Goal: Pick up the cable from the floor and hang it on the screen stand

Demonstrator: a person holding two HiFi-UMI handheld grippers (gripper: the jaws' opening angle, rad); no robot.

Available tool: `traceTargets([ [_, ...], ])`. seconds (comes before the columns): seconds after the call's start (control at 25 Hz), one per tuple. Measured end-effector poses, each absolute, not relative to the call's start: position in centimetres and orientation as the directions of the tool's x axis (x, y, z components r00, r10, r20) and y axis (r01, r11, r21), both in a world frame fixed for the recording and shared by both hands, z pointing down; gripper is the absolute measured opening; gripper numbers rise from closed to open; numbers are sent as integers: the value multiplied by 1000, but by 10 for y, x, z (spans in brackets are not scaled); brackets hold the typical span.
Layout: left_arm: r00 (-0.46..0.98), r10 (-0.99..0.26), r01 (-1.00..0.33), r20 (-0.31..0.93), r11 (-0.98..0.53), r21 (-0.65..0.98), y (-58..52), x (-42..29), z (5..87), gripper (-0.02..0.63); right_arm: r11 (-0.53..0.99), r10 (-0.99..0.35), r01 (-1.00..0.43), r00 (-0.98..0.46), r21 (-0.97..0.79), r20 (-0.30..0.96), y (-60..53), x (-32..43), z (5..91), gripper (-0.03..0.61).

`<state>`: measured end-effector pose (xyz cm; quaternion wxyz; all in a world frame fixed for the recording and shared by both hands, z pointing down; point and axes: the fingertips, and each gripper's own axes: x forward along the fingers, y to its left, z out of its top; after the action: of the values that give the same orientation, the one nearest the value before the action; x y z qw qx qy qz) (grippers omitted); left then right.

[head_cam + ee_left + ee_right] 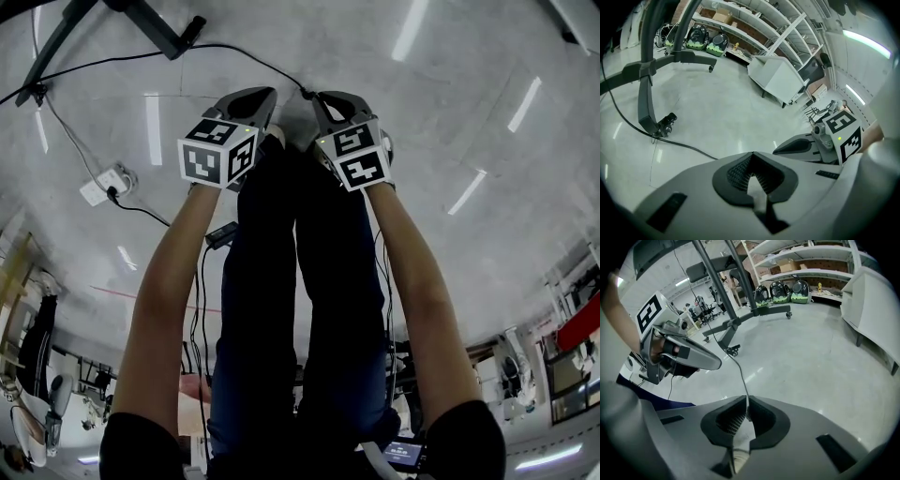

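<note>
Gripping the cable (740,374) tight in the right gripper (746,403), we should raise it smoothly toward the stand (764,311); the left gripper (752,156) is closed, empty.

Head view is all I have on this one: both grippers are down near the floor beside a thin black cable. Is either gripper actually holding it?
Observer: Yes. The right gripper view shows the right gripper shut on the cable, which is pinched at the jaw tips.
Operator: And the left one?
Observer: In its own view the left gripper has its jaws together with nothing between them.
Operator: I only see stand legs at the top edge. Is the upright visible anywhere?
Observer: Yes, in the right gripper view. The dark posts rise from the wheeled base.
</note>
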<state>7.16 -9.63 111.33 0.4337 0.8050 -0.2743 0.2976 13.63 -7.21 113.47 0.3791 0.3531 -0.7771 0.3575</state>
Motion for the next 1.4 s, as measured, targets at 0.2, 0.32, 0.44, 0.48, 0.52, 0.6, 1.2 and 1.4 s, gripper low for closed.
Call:
traceTargets([
  [0.2, 672, -199, -712, 713, -436, 550, -95, 70, 1138, 3, 496, -272, -822, -454, -281, 848, -67, 135, 1164, 28],
  [0.32, 671, -200, -715, 714, -432, 550, -96, 71, 1151, 3, 502, -249, -812, -466, -298, 849, -63, 131, 1180, 89],
  [0.44, 674, -203, -713, 711, -431, 553, -98, 73, 1161, 3, 497, -213, -807, -468, -318, 857, -59, 127, 1197, 143],
  [0.48, 676, -205, -712, 708, -429, 555, -100, 74, 1163, 3, 502, -204, -805, -465, -316, 862, -58, 127, 1202, 158],
  [0.52, 678, -206, -711, 706, -428, 558, -101, 75, 1166, 3, 511, -194, -801, -461, -312, 866, -58, 126, 1207, 172],
  [0.6, 682, -208, -709, 702, -427, 562, -103, 76, 1170, 3, 539, -168, -785, -456, -306, 874, -56, 124, 1216, 197],
  [1.2, 691, -163, -686, 705, -456, 567, -102, 73, 1200, 3, 660, -174, -739, -327, -137, 929, -56, 117, 1255, 163],
  [1.4, 695, -170, -691, 698, -424, 585, -101, 64, 1200, 3, 669, -178, -735, -302, -110, 937, -57, 119, 1256, 133],
])
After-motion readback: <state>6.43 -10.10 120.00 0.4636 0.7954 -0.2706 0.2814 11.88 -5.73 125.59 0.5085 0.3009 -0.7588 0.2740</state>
